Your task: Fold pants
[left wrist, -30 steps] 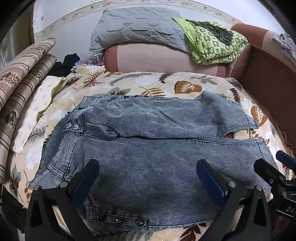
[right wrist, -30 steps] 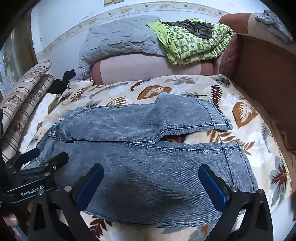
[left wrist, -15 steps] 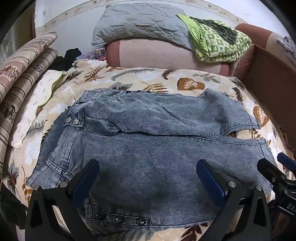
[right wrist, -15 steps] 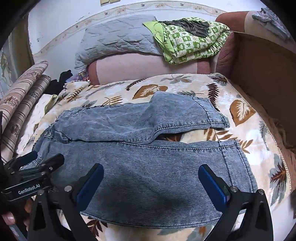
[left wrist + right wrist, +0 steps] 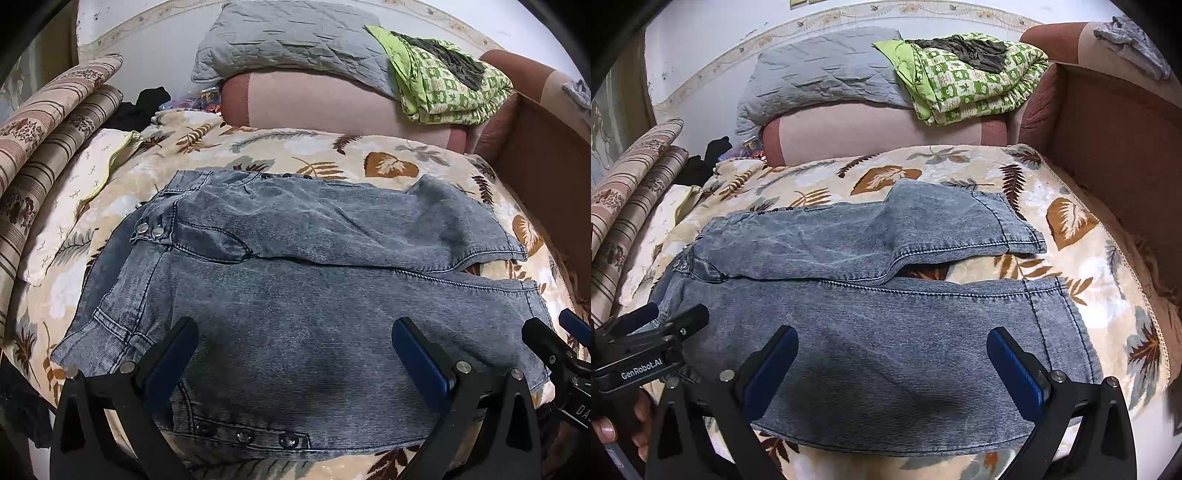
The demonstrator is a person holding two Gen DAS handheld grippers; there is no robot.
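Left wrist view: pants [image 5: 295,314] lie flat on the leaf-print blanket [image 5: 258,147], long axis running left-right across the frame, waistband at the left end, hems at the right. 2 legs lie side by side: the near leg spans the full width right in front of both grippers, the far leg sits behind it and splays off a bit at the hem, showing blanket in the gap.

Left gripper [image 5: 295,354] hangs over the waist/hip end of the near leg, jaws spread wide, nothing between them. Can't tell if the pads touch the denim or just hover above it. The row of snaps [image 5: 243,437] on the near edge sits just below the jaws, so the near edge is the closest bit of cloth to this gripper.

Right wrist view: right gripper [image 5: 892,363] sits over the lower part of the near leg, hem [image 5: 1060,325] off to its right. Jaws also wide open, empty. Same caveat on contact.

My read: no fold made yet. Each gripper is nearest its own end of the near edge, left at the waist and right toward the hem, so the likely move is to pinch that edge at both ends and carry the near leg away onto the far leg. Risk: the splayed far hem won't line up.
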